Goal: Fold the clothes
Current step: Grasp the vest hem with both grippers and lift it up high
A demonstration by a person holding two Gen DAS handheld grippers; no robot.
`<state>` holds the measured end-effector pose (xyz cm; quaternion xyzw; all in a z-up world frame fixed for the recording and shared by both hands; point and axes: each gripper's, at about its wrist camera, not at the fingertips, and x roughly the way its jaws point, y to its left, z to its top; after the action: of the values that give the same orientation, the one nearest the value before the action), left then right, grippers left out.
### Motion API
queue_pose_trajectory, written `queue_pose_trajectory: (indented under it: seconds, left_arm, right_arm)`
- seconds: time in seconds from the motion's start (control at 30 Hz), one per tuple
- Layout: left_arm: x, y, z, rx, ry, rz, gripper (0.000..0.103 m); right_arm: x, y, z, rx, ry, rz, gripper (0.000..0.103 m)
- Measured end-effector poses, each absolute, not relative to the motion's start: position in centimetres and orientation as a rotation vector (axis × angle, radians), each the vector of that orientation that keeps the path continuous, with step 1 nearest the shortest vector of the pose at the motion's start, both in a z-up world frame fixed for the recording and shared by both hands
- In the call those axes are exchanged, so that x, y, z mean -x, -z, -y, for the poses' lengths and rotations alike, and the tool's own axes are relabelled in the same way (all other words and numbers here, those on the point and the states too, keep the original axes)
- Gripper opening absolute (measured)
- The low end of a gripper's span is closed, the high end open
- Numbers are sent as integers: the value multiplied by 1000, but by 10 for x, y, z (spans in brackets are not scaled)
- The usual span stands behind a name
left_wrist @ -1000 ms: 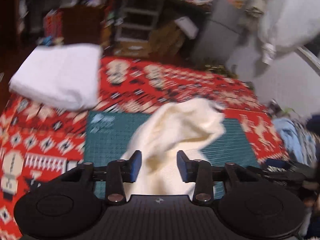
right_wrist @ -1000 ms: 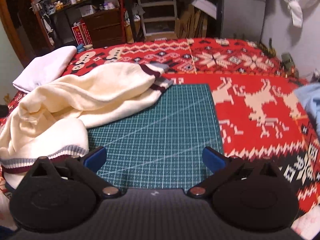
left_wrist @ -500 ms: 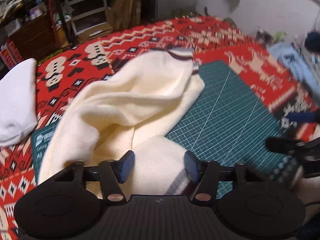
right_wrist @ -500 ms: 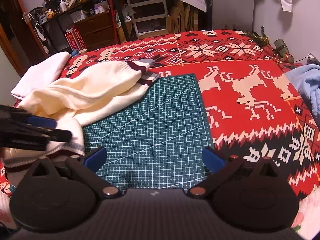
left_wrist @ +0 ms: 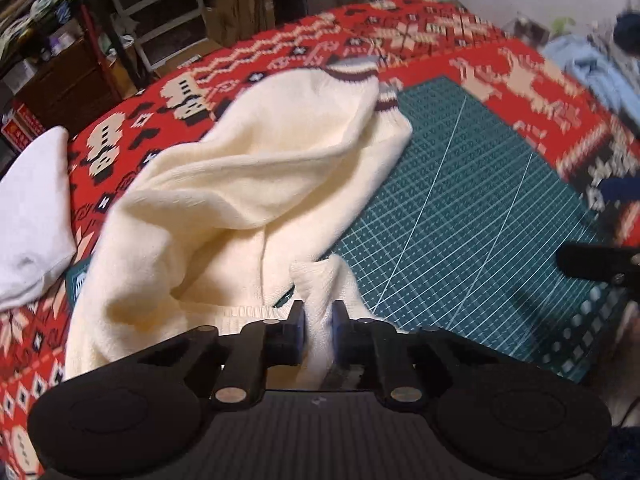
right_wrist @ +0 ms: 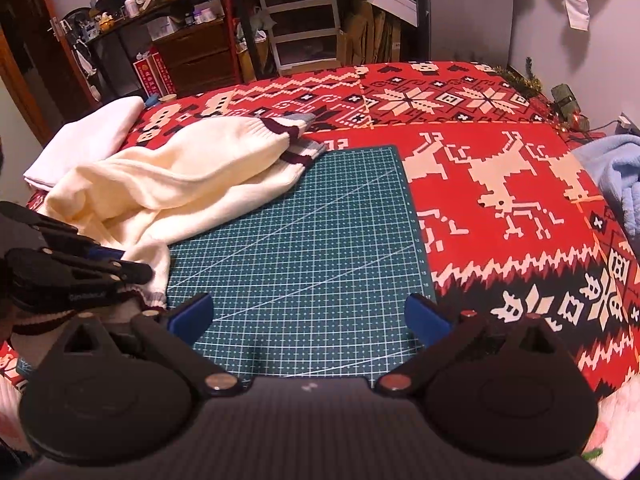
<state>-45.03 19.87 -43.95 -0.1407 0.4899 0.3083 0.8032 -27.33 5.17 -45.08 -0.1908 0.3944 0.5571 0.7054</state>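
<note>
A cream knit sweater (left_wrist: 240,184) with maroon-striped cuffs lies crumpled across the left half of a green cutting mat (left_wrist: 480,216). My left gripper (left_wrist: 318,320) is shut on a fold of the sweater near its ribbed hem. In the right wrist view the sweater (right_wrist: 172,184) spreads over the mat (right_wrist: 304,256) at the left, and the left gripper (right_wrist: 100,264) shows at the far left edge. Low over the mat's bare near part, my right gripper (right_wrist: 308,316) is wide open with nothing between its fingers.
A red patterned blanket (right_wrist: 500,184) covers the surface. A folded white garment (left_wrist: 32,216) lies at the far left, also visible as white cloth (right_wrist: 88,140). A light blue cloth (right_wrist: 616,176) sits at the right edge. Shelves and drawers (right_wrist: 296,20) stand behind.
My left gripper swung to face the sweater, came down on its near hem and shut on a fold. The right gripper stayed open, drifting slightly over the mat.
</note>
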Motion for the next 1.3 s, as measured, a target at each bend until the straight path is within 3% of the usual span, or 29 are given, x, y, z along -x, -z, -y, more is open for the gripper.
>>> queue_pose_trajectory:
  seconds: [0.5, 0.93, 1.03, 1.3]
  left_arm:
    - [592, 288, -246, 552, -933, -488, 12]
    - [697, 337, -277, 759, -1133, -415, 12]
    - [704, 344, -278, 779, -1129, -409, 12]
    - [712, 351, -274, 777, -1085, -429, 12]
  right_arm:
    - [310, 430, -81, 424, -1437, -788, 99]
    - [436, 431, -122, 591, -1856, -742, 60]
    - [467, 435, -119, 647, -1924, -716, 45]
    - [525, 431, -107, 726, -2054, -568, 44]
